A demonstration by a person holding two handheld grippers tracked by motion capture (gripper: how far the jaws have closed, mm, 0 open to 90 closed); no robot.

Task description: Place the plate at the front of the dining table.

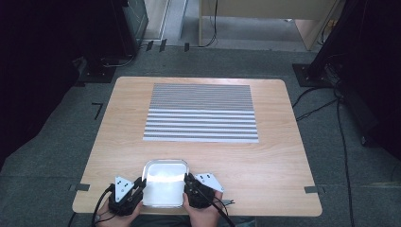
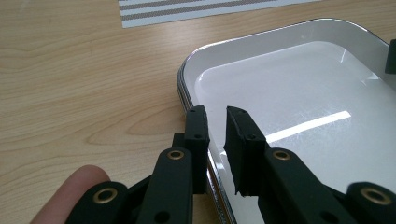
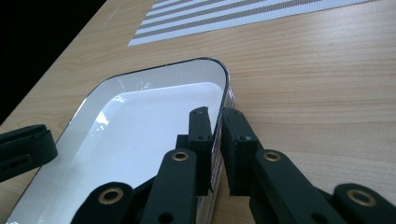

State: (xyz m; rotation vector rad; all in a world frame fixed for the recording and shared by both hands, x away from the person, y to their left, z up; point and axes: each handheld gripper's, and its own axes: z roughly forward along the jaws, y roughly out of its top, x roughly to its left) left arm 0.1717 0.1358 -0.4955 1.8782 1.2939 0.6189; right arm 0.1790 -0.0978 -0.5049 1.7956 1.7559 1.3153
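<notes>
High view: white tray point(image 1: 164, 189) sits at the near edge of the wooden bench point(image 1: 265, 161), right in front of me, w/ my left gripper point(image 1: 140, 185) at its left side and my right gripper point(image 1: 187, 182) at its right side. A striped mat point(image 1: 201, 113) lies further back, well apart from the tray.

Left gripper view: my fingers point(image 2: 196, 135) straddle the tray's point(image 2: 289, 93) rim, one outside over the bench point(image 2: 70, 84), one inside over the tray floor. There's a visible gap between the pads and the rim (so they're slightly parted, not pinching). Corner of the mat point(image 2: 187, 9) shows at top.

Right gripper view: same deal on the other side. My fingers point(image 3: 236, 140) sit either side of the tray point(image 3: 140, 126) rim, close to it, narrowly apart; can't tell whether the pads are touching it. My left gripper point(image 3: 23, 149) shows across the tray at the left edge. Mat point(image 3: 243, 14) at the top.
</notes>
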